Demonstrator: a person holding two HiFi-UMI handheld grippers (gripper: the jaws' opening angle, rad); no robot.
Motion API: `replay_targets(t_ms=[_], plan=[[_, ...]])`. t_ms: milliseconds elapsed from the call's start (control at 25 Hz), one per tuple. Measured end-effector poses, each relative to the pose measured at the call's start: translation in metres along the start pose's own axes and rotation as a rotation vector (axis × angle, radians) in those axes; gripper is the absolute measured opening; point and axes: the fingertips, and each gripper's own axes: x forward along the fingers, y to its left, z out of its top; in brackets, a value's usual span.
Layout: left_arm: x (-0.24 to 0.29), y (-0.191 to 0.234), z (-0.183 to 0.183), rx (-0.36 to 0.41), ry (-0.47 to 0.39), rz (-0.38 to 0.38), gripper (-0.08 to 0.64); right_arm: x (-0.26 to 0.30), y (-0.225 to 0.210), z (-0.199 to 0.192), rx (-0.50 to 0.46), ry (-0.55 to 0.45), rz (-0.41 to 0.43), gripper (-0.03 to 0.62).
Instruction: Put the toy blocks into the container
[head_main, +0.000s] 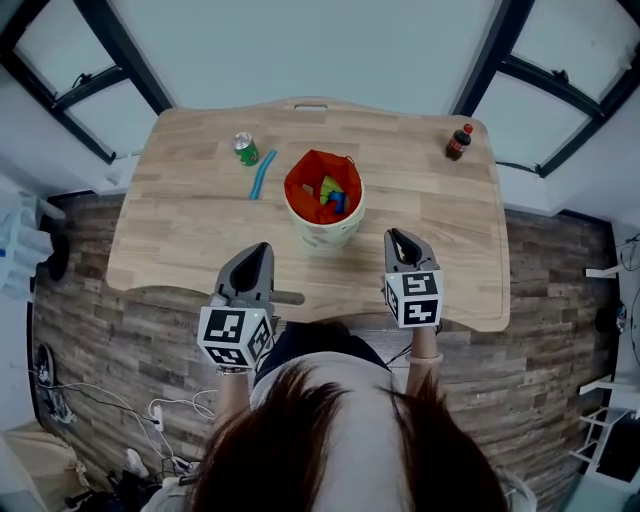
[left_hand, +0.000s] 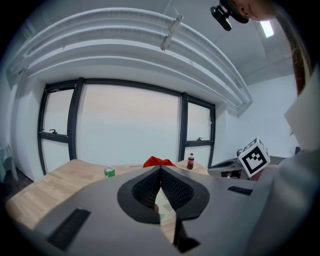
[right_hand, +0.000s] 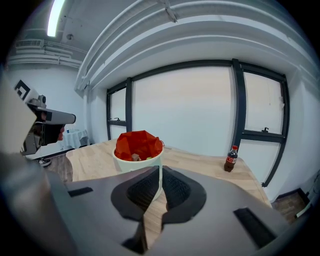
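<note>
The toy blocks lie inside the container at table centre. The left gripper and right gripper are both clenched and empty at the near edge. The container stands beyond them, between the two.

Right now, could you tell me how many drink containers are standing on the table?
2: the green can stands far left, beside the blue stick; the cola bottle stands near the far right corner. None appears hidden.
</note>
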Motion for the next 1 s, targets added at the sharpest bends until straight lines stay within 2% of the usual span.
replay_targets(t_ms=[400,1000], plan=[[0.003,0.022,0.005,0.011,0.008,-0.023,0.009,0.005,-0.002,0.002,0.033,0.003,-0.081,0.043],[-0.007,0.074,-0.002,0.008,0.032,-0.089,0.009,0.005,0.033,-0.001,0.070,0.045,-0.183,0.043]])
